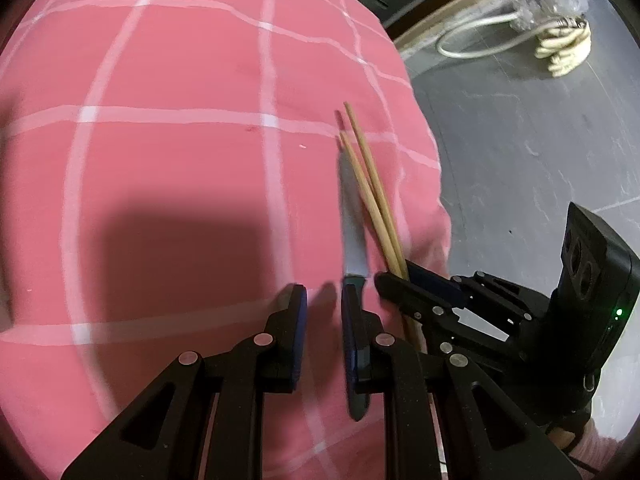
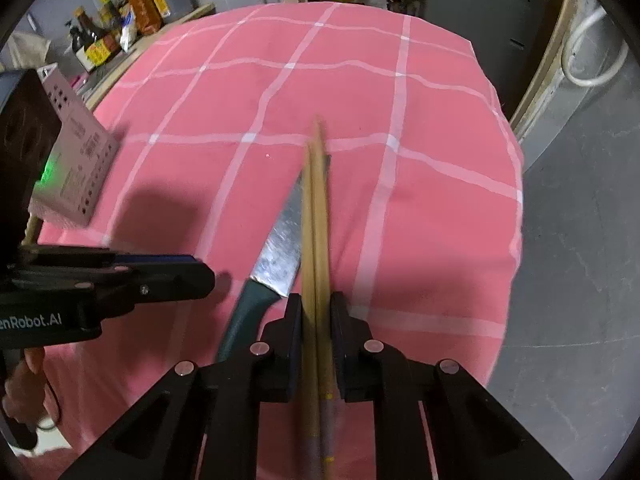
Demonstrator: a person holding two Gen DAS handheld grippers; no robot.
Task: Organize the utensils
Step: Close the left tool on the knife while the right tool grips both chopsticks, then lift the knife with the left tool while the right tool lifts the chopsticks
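Note:
A pair of wooden chopsticks (image 2: pixel 316 208) lies lengthwise between the fingers of my right gripper (image 2: pixel 316 306), which is shut on them; their tips point away over the pink checked cloth (image 2: pixel 420 220). Just left of them lies a knife (image 2: pixel 282 244) with a steel blade and a dark teal handle (image 2: pixel 244 316), partly under the chopsticks. In the left wrist view the chopsticks (image 1: pixel 372 184) cross the knife blade (image 1: pixel 352 220) and run into the right gripper (image 1: pixel 398 276). My left gripper (image 1: pixel 324 304) stands slightly open above the cloth, with nothing between its fingers and the knife handle at its right finger.
A pale perforated box (image 2: pixel 76 160) stands on the cloth at the left. Bottles (image 2: pixel 116 20) line a shelf beyond the table. The cloth's edge drops to grey floor (image 1: pixel 520 160) on the right, where a coiled cable (image 1: pixel 564 48) lies. A hand (image 2: pixel 24 380) grips the left tool.

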